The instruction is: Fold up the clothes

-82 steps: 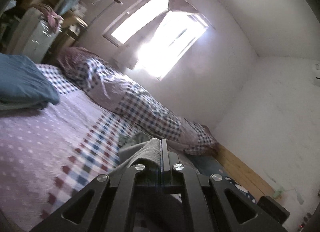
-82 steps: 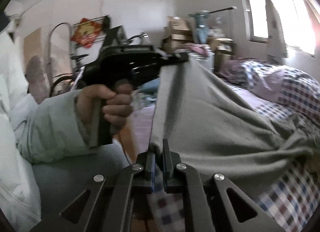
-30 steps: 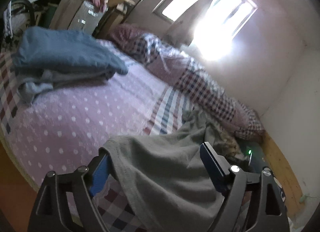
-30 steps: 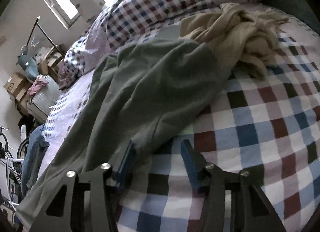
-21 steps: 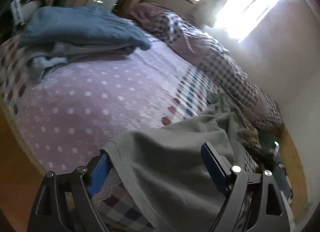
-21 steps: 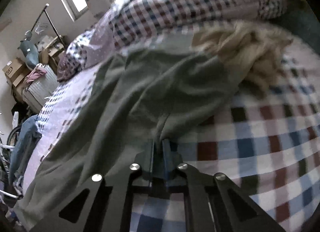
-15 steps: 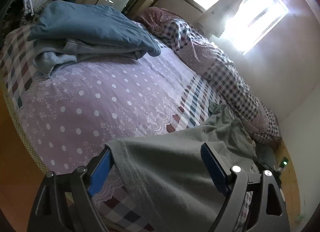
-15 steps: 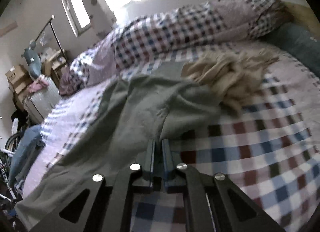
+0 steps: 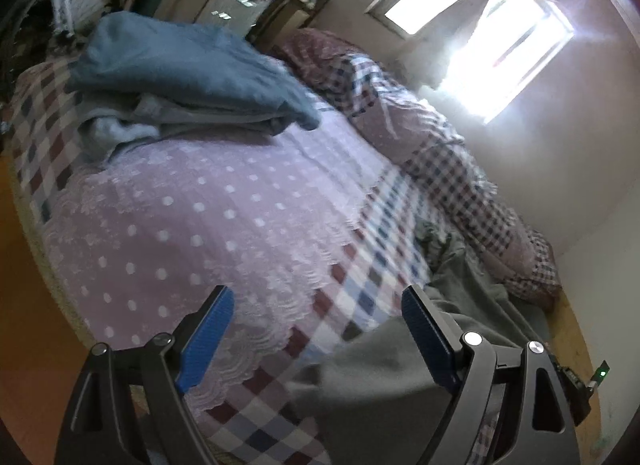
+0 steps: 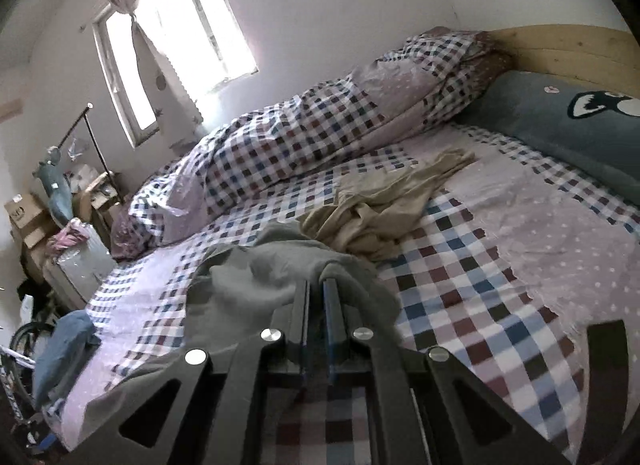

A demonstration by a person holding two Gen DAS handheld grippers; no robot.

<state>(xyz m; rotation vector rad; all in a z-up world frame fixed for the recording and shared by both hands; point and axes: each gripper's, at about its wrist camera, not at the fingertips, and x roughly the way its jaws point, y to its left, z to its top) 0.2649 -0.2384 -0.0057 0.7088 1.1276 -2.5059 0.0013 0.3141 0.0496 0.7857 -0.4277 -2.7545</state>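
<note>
A grey garment (image 10: 256,277) lies bunched on the checked bedspread (image 10: 460,273). My right gripper (image 10: 316,285) is shut on a fold of it and holds that fold raised. In the left wrist view the same grey garment (image 9: 384,381) lies at the lower right. My left gripper (image 9: 316,305) is open and empty above the bed, to the left of the garment. A crumpled beige garment (image 10: 384,201) lies beyond the grey one.
A stack of folded blue and grey clothes (image 9: 180,81) sits at the bed's far end. A rolled checked quilt (image 10: 304,145) lies along the window wall. A blue pillow (image 10: 568,121) lies by the wooden headboard (image 10: 568,53). Boxes and clutter (image 10: 36,221) stand beyond the bed.
My left gripper let go of the grey garment and moved left off it. My right gripper opened, shut again on a fold of it and lifted, bunching the cloth.
</note>
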